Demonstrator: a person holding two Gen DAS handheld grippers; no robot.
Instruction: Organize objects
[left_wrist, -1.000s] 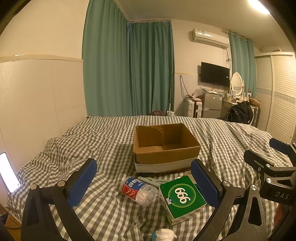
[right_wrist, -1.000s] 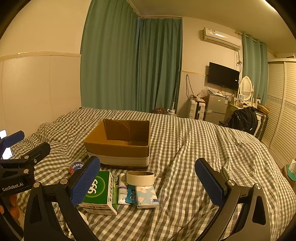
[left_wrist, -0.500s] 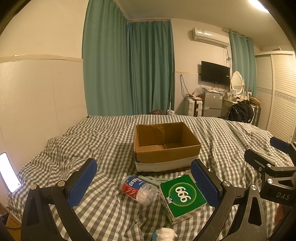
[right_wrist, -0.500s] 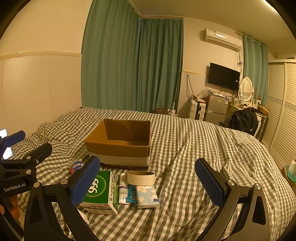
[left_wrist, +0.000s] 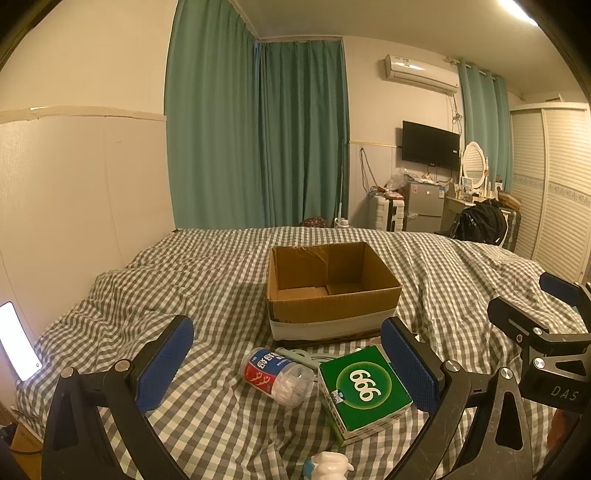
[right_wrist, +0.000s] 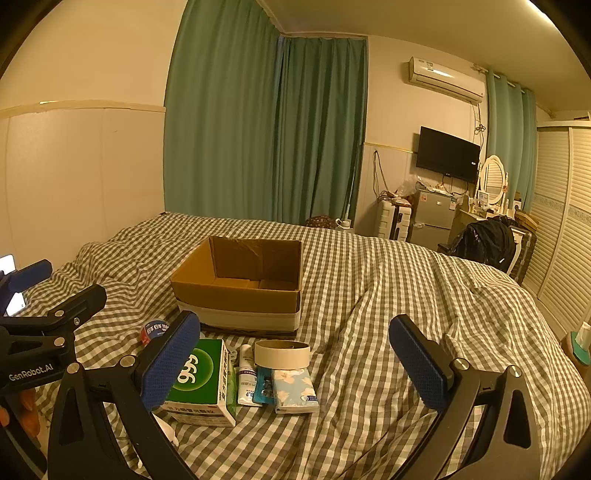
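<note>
Overhead of the checked bedspread (right_wrist: 388, 295), both grippers hang with nothing between their pads. The left gripper (left_wrist: 286, 363) has its jaws spread wide above a plastic bottle (left_wrist: 277, 376) lying on its side and a green box marked 999 (left_wrist: 364, 387); neither pad touches them. The right gripper (right_wrist: 295, 363) is just as wide apart, its left pad in front of that same green box (right_wrist: 197, 376).

An open cardboard box (right_wrist: 240, 284), with nothing visible inside, sits mid-bed beyond the clutter, its near wall banded with pale tape. Just in front of that wall lie a roll of masking tape (right_wrist: 282, 353), a small white tube (right_wrist: 246, 380), a blue blister card (right_wrist: 265, 386) and a floral tissue pack (right_wrist: 294, 389), packed side by side and touching. A white cable (left_wrist: 306, 356) coils between the bottle and the box, and a small white object (left_wrist: 328, 466) pokes in at the left view's bottom edge.

Bare bedspread runs to the right of the tissue pack and around the box's right side. At the far left a lit phone screen (left_wrist: 16, 341) stands by the wall.
</note>
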